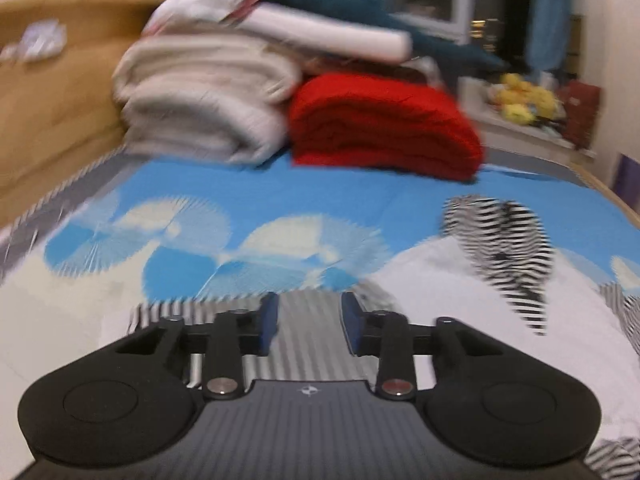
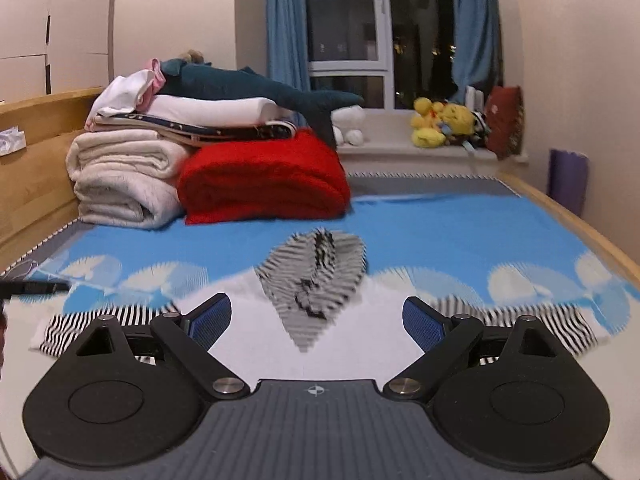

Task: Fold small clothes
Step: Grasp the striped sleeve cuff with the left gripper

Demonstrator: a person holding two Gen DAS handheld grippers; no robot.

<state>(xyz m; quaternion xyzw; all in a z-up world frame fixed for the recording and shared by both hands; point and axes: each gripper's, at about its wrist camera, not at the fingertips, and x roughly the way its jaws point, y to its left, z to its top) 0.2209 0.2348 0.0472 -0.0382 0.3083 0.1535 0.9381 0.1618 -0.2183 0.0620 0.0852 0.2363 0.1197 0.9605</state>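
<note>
– What are the fingers doing?
– Left gripper [image 1: 309,322] is parted, empty, over a striped sleeve [image 1: 298,344]. Right gripper [image 2: 318,322] is spread wide, empty.
– And the shirt [image 2: 316,280]?
– Flat on the bed [image 2: 460,224], before the red blanket [image 2: 264,180].

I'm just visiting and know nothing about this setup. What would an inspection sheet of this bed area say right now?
Surface: bed sheet, blue with white pattern.
Job's things: white garment with striped sleeves and collar lying spread out.
Clutter: red blanket, cream blanket, plush shark stacked at the far end.
Grippers: left tool open, narrow gap, over a striped sleeve; right tool wide open, empty.
Cables: nothing seen.
Surroundings: window, blue curtains, yellow plush toys on the sill.
</note>
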